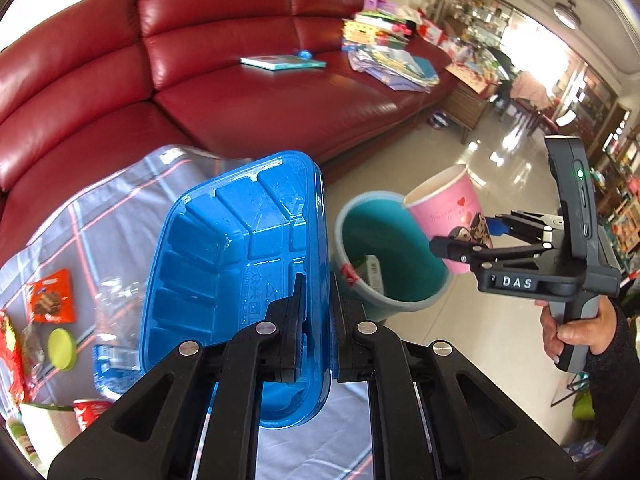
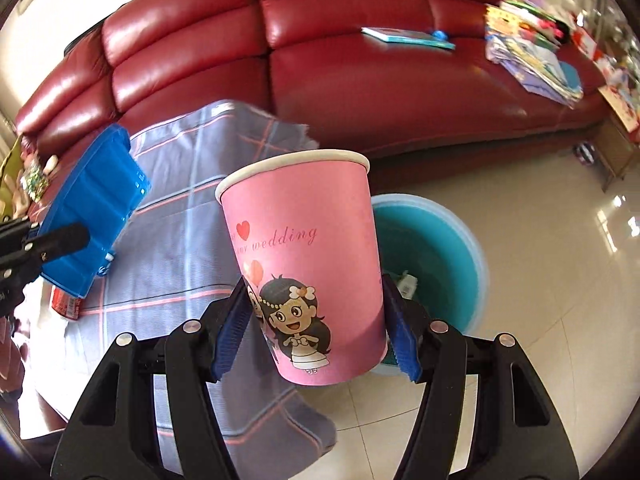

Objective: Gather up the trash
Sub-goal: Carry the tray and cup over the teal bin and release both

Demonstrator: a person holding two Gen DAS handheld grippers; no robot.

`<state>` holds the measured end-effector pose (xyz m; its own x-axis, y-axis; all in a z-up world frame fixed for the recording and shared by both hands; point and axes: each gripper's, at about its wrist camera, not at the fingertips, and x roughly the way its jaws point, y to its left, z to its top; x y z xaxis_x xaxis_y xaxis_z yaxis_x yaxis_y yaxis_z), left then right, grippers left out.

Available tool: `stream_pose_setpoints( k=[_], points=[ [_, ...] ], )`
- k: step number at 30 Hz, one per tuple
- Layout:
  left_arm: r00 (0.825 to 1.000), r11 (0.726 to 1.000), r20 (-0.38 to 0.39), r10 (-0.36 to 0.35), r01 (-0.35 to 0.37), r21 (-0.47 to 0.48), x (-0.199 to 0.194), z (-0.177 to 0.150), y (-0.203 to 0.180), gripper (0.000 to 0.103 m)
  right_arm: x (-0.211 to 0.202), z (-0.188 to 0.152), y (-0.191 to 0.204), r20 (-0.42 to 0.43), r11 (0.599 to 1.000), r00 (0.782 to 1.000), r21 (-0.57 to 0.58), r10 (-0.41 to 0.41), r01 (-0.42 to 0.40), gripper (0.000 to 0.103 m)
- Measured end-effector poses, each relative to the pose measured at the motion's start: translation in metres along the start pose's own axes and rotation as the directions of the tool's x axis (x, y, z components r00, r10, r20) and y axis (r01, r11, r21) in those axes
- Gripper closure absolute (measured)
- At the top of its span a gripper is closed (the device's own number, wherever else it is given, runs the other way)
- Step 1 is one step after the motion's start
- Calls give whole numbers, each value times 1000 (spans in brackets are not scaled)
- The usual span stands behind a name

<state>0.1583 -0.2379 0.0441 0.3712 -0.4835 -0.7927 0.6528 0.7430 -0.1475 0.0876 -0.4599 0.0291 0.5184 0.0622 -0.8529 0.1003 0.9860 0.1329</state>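
My left gripper [image 1: 318,320] is shut on the rim of a blue plastic food tray [image 1: 236,264], which hangs tilted above the table's checked cloth [image 1: 112,216]. The same blue tray [image 2: 92,208] shows at the left of the right wrist view. My right gripper [image 2: 316,324] is shut on a pink paper cup [image 2: 304,248] with a cartoon bride, held upright. In the left wrist view the pink cup [image 1: 448,204] hovers over the far rim of a teal bin [image 1: 384,240]. The teal bin [image 2: 436,248] stands on the floor, some trash in its bottom.
On the cloth lie an orange snack packet [image 1: 52,296], a green lid [image 1: 62,348], a clear plastic box [image 1: 116,320] and a red can [image 2: 66,304]. A red leather sofa [image 1: 240,100] with books and papers runs behind. Tiled floor [image 2: 560,320] spreads to the right.
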Motion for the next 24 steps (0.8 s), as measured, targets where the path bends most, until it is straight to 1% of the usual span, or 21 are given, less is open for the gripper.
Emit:
stream_pose_setpoints(
  k=[6,10,14,17,21,24],
  points=[
    [996,996,-50,-69,71,56,40,15,-40,93,-6,-4,-57,15,995,999,84,-51,50,43],
    [988,989,-96,-118,125,77,69,22,-62,93,-4,-6,-86,11,990,997,120,-73,71,43],
    [975,980,-149,-167,181,85,102,30,-83,93,-1,-8,-112,5,984,996,153,-88,86,43],
    [962,972,-186,-198,218,91,126,36,-98,93,4,-8,-124,-2,980,995,173,-100,99,43],
    [949,965,-226,-221,247,92,156,40,-114,93,12,-8,-139,-22,974,993,193,-113,115,43],
    [943,964,-246,-226,253,85,174,40,-123,92,17,-8,-147,-39,972,992,198,-123,129,43]
  ],
)
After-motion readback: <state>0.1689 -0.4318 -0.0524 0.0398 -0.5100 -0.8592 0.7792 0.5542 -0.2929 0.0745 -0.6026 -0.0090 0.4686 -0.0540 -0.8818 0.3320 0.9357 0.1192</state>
